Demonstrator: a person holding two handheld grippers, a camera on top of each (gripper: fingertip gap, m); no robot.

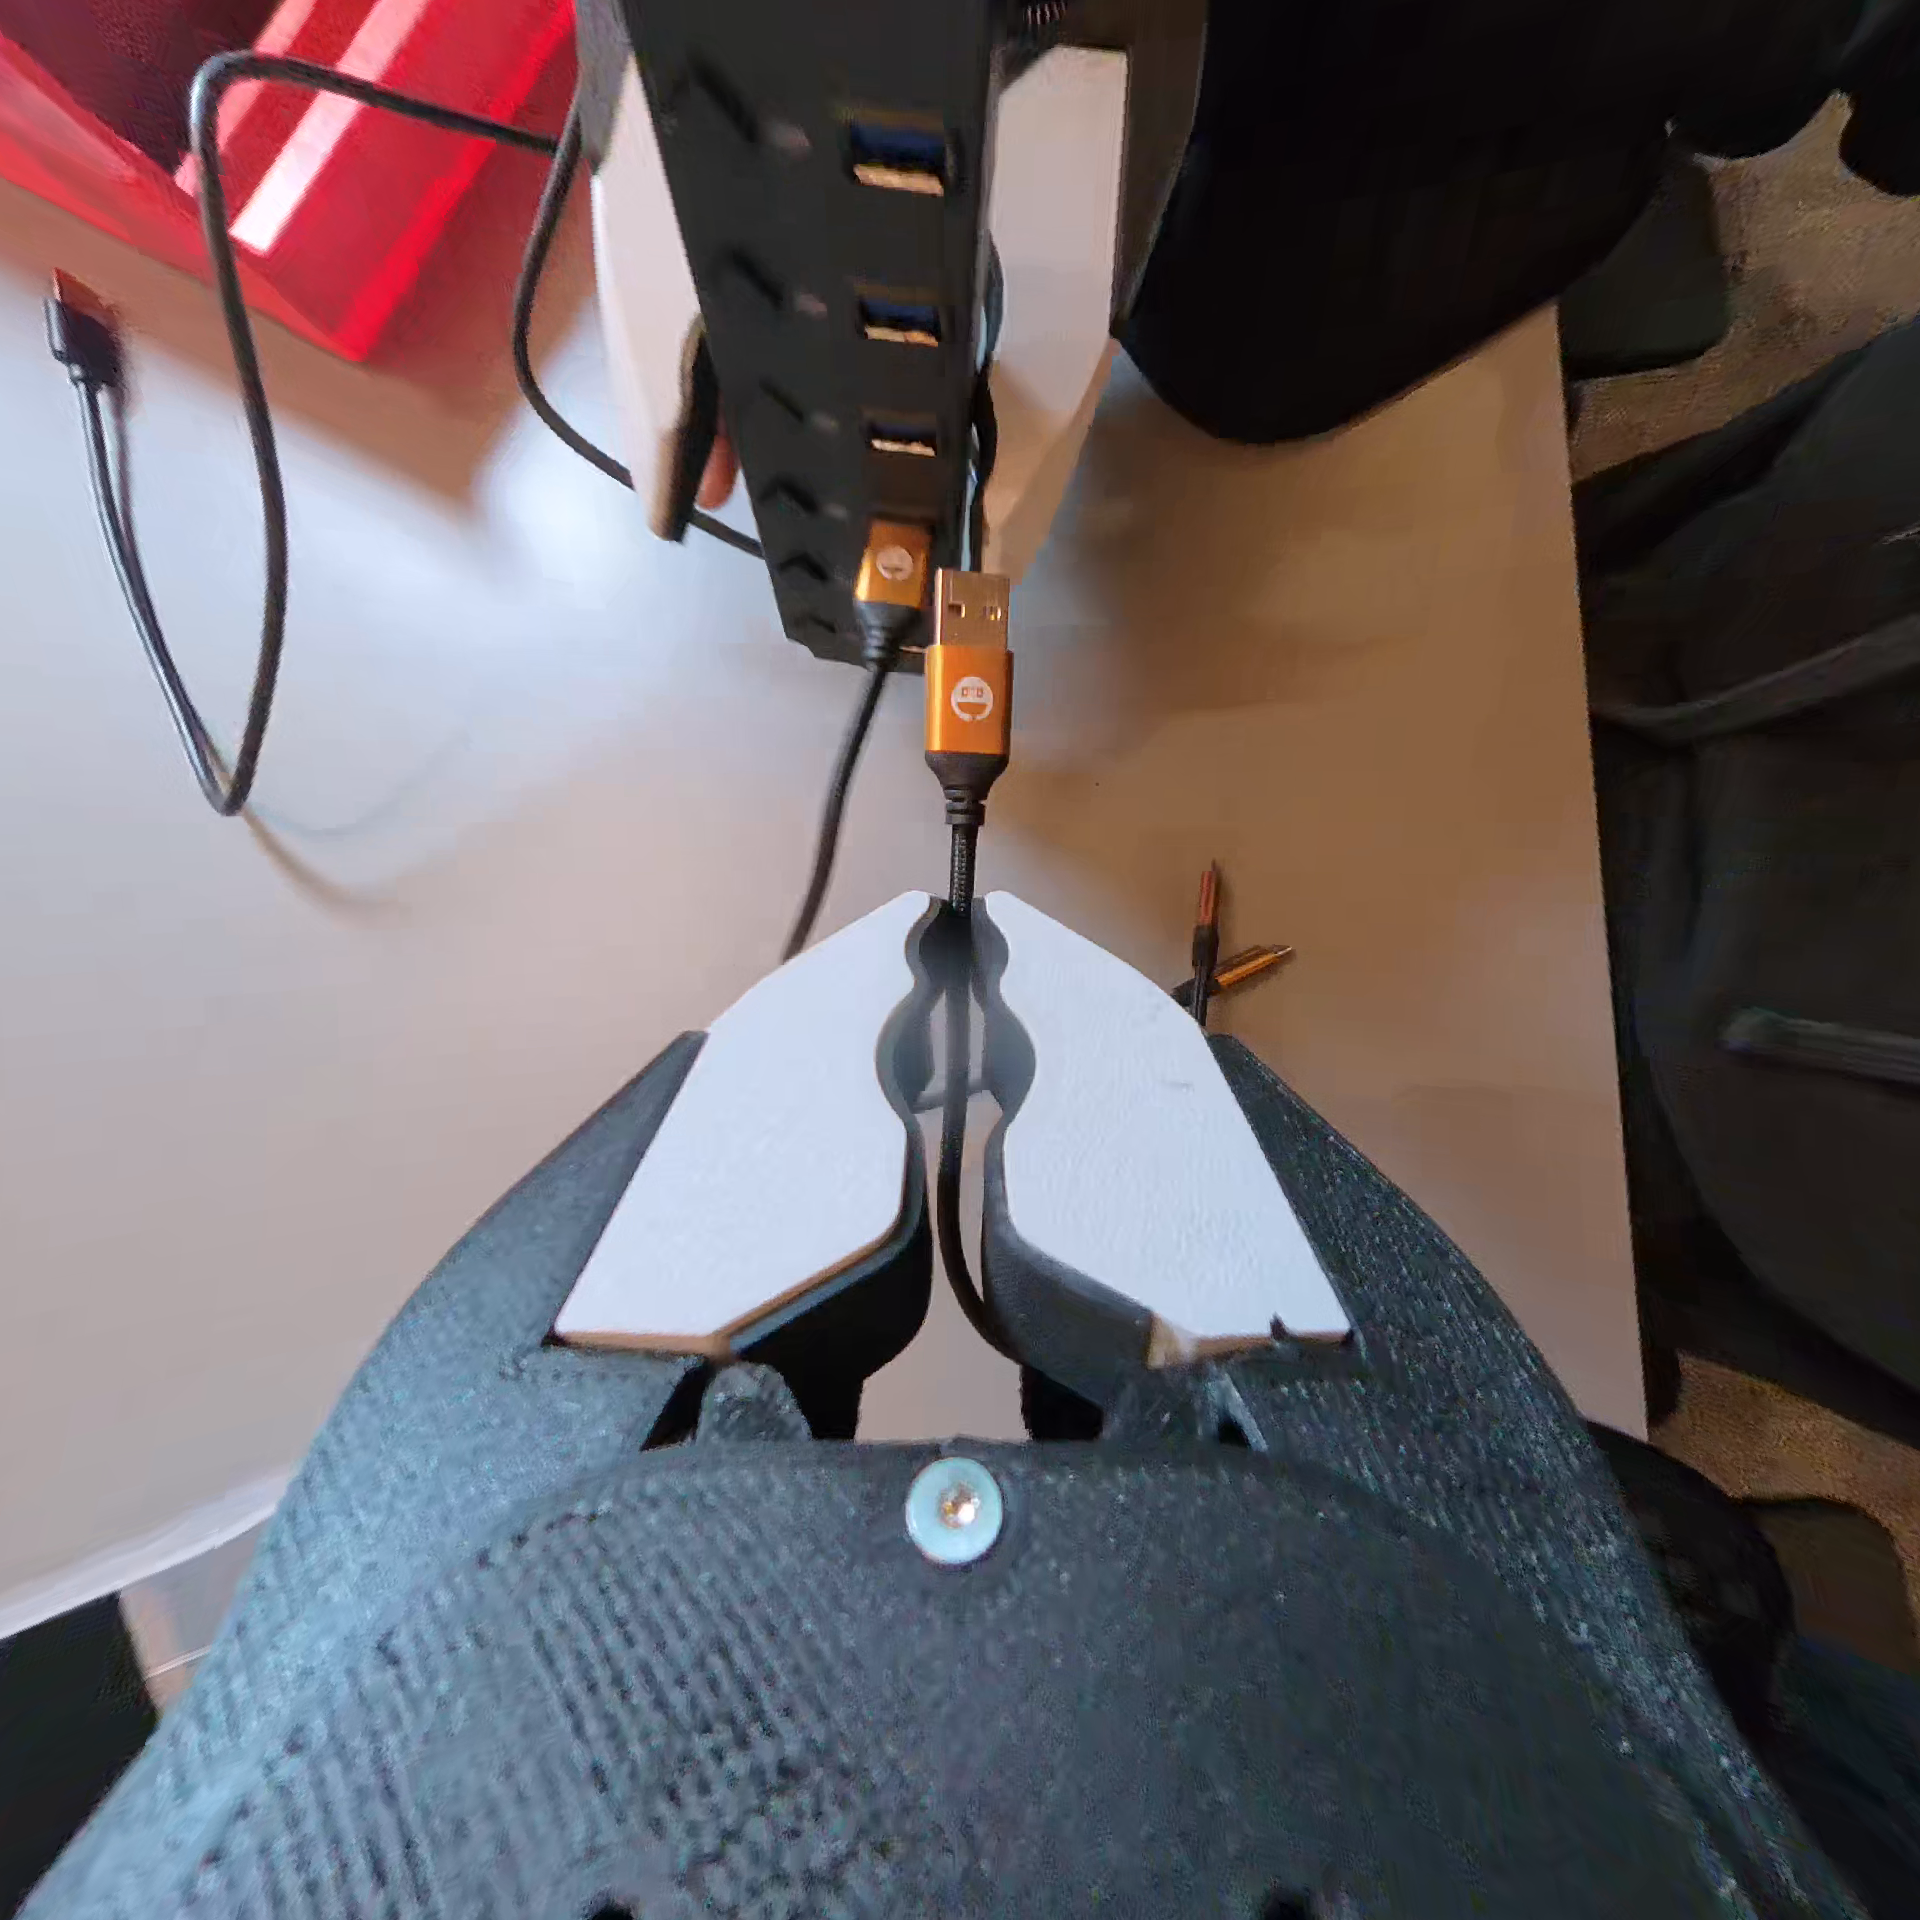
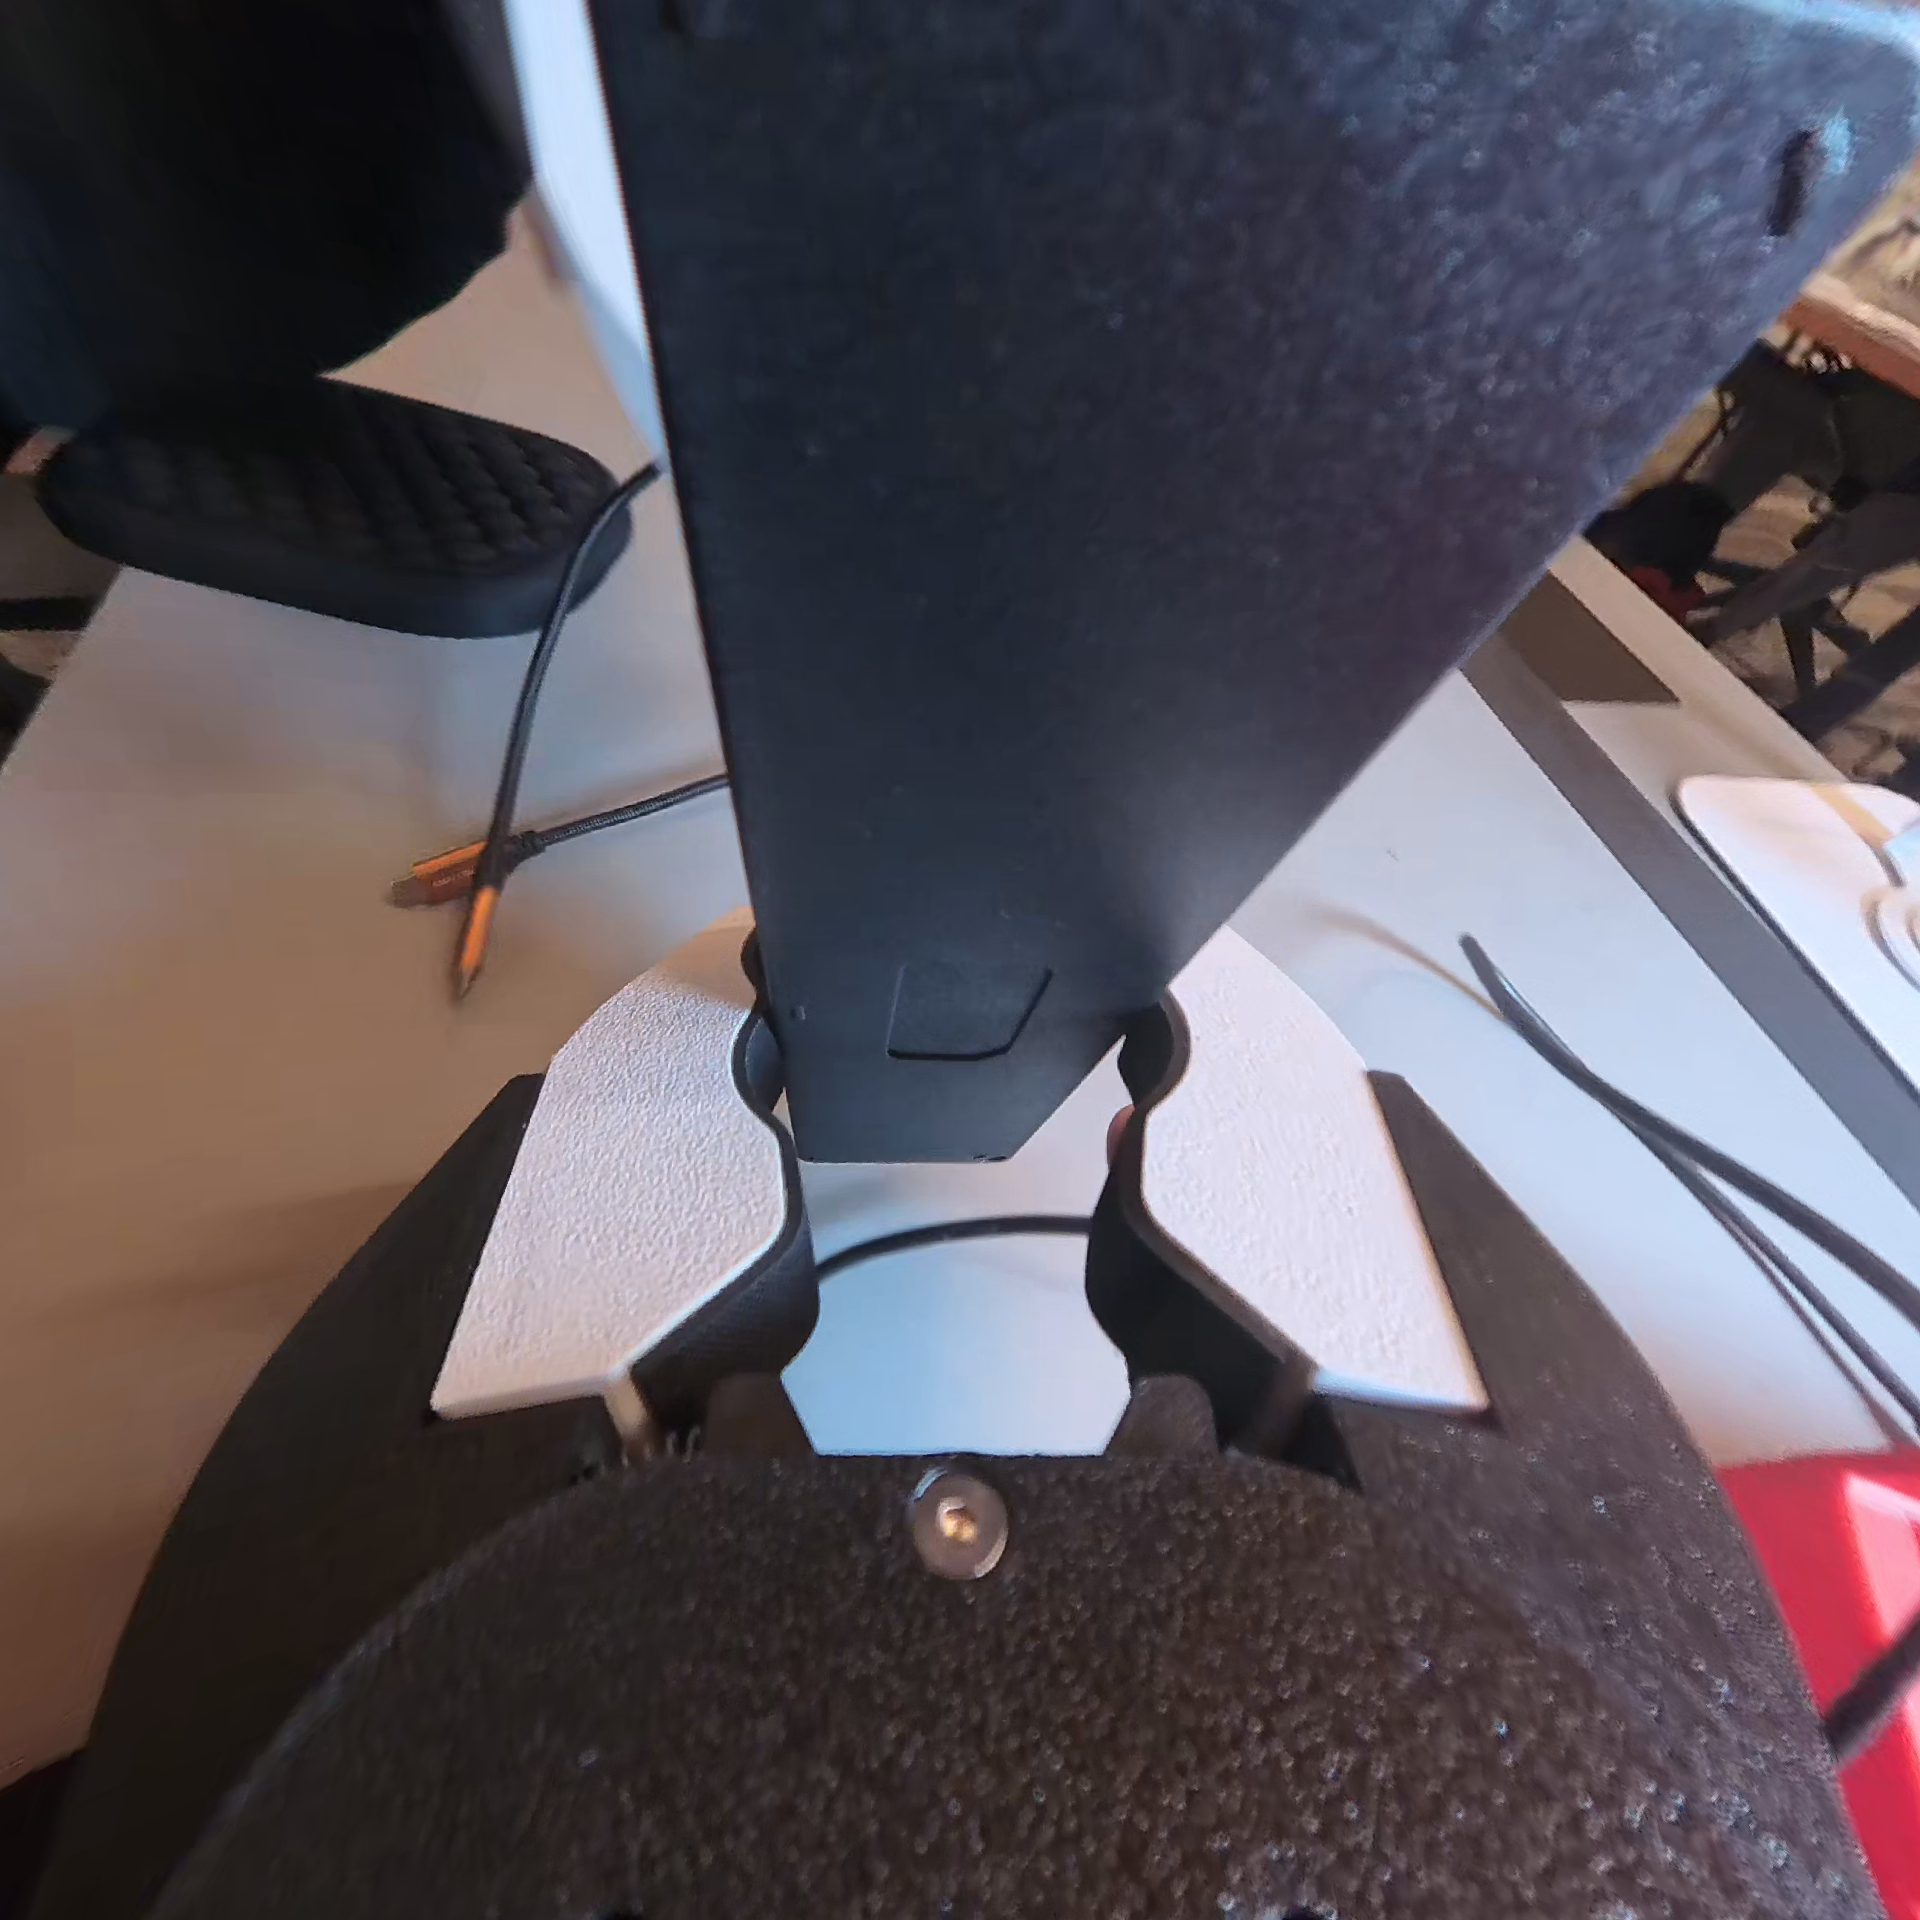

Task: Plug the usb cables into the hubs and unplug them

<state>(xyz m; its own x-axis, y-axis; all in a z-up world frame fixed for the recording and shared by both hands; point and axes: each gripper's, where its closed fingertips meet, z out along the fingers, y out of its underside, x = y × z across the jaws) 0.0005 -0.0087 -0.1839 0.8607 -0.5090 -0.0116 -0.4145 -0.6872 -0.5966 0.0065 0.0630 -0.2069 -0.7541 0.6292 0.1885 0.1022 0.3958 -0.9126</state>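
Note:
My left gripper [image 1: 958,902] is shut on the braided cable of an orange USB plug [image 1: 968,681], which points at the black USB hub [image 1: 831,312] but sits free, just right of the hub's near end. A second orange plug [image 1: 890,574] sits in the hub's nearest port; three blue ports beyond it are empty. My right gripper [image 2: 951,1023] is shut on the end of the black hub [image 2: 1039,520], holding it up off the white table [image 2: 260,727]. The hub's port side is hidden in the right wrist view.
Two loose orange-tipped cable ends [image 2: 457,883] lie on the table, also in the left wrist view [image 1: 1226,951]. A red box [image 1: 312,187] and a thin black cable [image 1: 239,520] lie left. A black chair armrest [image 2: 343,520] and a white device [image 2: 1818,862] sit beside the table. The tips of one gripper are about 9 centimetres away from the tips of the other.

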